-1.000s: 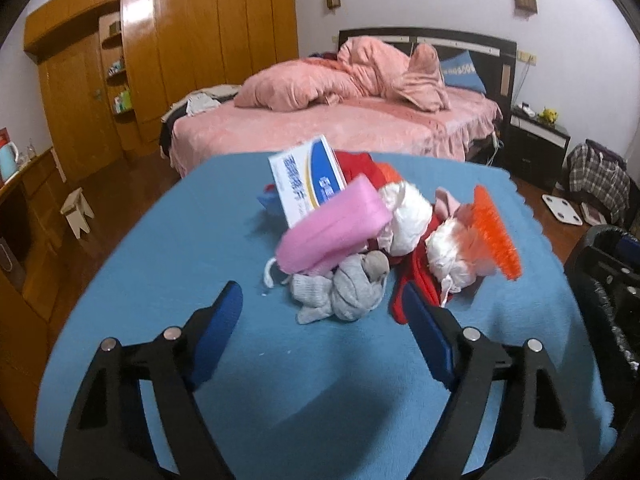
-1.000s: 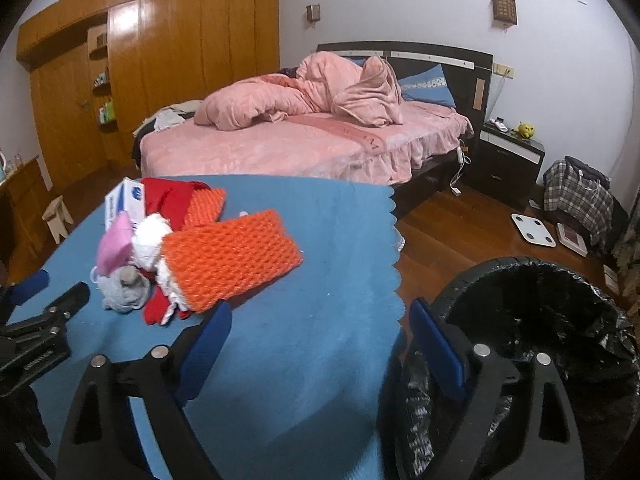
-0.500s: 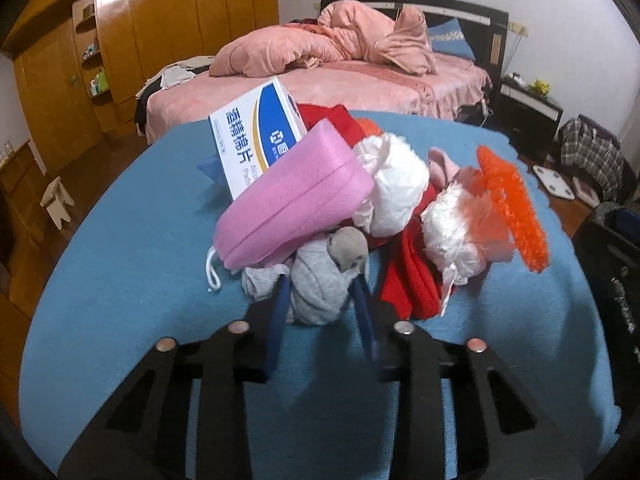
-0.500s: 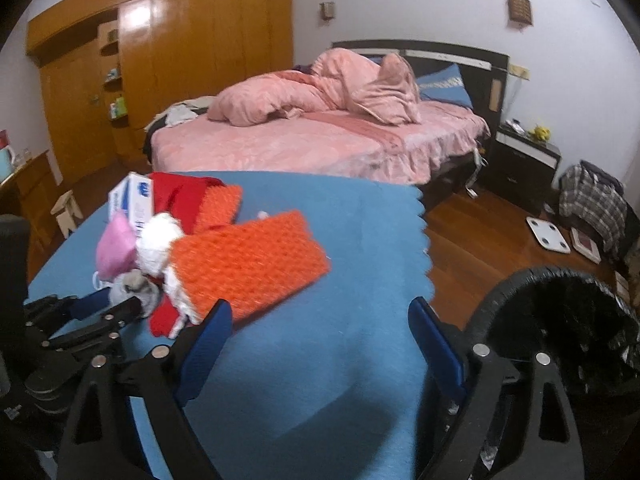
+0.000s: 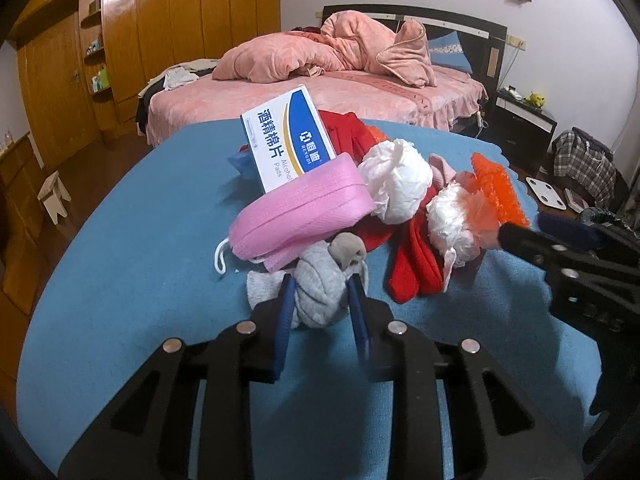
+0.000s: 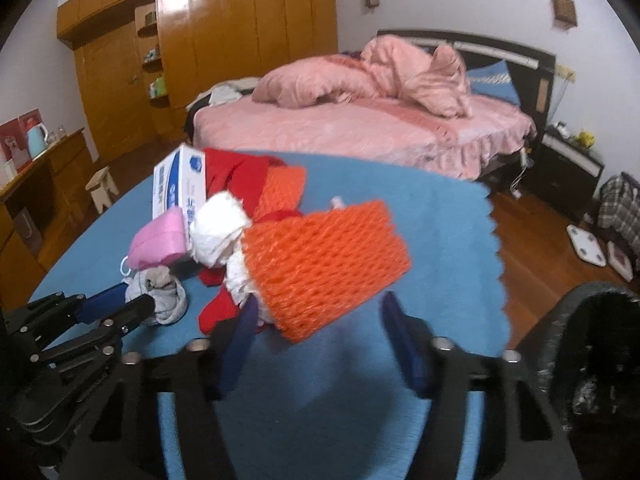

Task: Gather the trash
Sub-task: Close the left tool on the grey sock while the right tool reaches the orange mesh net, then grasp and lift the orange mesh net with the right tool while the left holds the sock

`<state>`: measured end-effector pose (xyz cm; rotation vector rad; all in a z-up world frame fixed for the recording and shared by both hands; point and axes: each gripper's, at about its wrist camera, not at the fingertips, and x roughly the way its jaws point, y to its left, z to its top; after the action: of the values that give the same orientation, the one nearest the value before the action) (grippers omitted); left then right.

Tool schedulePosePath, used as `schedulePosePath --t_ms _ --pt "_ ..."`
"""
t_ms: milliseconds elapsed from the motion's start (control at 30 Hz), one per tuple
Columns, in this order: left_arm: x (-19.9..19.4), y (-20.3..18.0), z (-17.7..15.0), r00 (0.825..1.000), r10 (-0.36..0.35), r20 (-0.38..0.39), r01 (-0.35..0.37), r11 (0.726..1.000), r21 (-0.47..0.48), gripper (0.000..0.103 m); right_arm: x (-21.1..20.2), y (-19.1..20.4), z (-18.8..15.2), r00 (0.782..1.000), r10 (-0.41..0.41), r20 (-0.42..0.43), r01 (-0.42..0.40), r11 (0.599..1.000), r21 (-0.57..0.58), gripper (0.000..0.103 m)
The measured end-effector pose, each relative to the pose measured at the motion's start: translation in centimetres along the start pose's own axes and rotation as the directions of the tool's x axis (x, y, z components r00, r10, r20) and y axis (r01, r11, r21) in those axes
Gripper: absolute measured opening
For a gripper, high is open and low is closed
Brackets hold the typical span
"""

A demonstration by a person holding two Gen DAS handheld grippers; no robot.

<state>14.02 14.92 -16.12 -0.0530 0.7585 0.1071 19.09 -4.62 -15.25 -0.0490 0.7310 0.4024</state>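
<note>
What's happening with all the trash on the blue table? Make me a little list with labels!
Place: blue table in a bedroom
Pile: grey sock, pink mask, box, tissue ball, red cloth, orange net
Left claw: has just been closing; now squeezes the grey sock
Right claw: has just been closing around the orange net; too blurry to tell if it grips
Trash spot: black bin beside the table, on the right claw's side

A balled grey sock [image 5: 320, 292] lies at the near edge of a heap: pink folded mask [image 5: 300, 210], crumpled white tissues [image 5: 398, 188], orange foam netting [image 6: 324, 264].
</note>
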Motion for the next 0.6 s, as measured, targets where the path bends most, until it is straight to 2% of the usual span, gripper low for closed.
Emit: schedulePosePath --t_ms 33,100,233,400,500,567,600 --pt "0.0 0.0 -0.1 1.0 0.0 0.0 0.0 1.0 0.003 0.026 0.4 0.0 -0.1 1.0 0.013 -0.017 -0.013 1.0 -0.007 0.029" --pt "0.0 0.0 -0.2 1.0 -0.002 -0.001 0.002 1.0 0.009 0.026 0.7 -0.1 -0.4 0.999 0.03 -0.039 -0.031 0.999 -0.018 0.017" --pt "-0.4 -0.4 0.0 1.0 -0.02 -0.003 0.02 1.0 0.014 0.026 -0.4 -0.6 -1.0 0.998 0.038 -0.052 -0.04 0.998 -0.037 0.013" --pt "-0.9 -1.2 -0.4 0.999 -0.043 -0.006 0.043 0.999 0.027 0.026 -1.8 -1.4 -2.7 0.992 0.001 -0.123 -0.013 0.996 -0.093 0.013" --pt "-0.7 -1.5 -0.7 0.999 -0.042 -0.018 0.042 0.999 0.028 0.026 -2.1 -2.3 -4.0 0.985 -0.017 -0.17 0.002 0.996 -0.086 0.015" --pt "-0.7 -1.6 -0.7 0.999 -0.044 -0.022 0.045 0.999 0.027 0.026 -2.4 -2.9 -4.3 0.984 -0.009 -0.178 -0.002 0.998 -0.062 0.025" --pt "-0.7 -1.7 -0.8 0.999 -0.046 -0.021 0.047 0.999 0.027 0.026 -2.7 -3.1 -4.4 0.985 -0.005 -0.173 -0.003 0.999 -0.048 0.037"
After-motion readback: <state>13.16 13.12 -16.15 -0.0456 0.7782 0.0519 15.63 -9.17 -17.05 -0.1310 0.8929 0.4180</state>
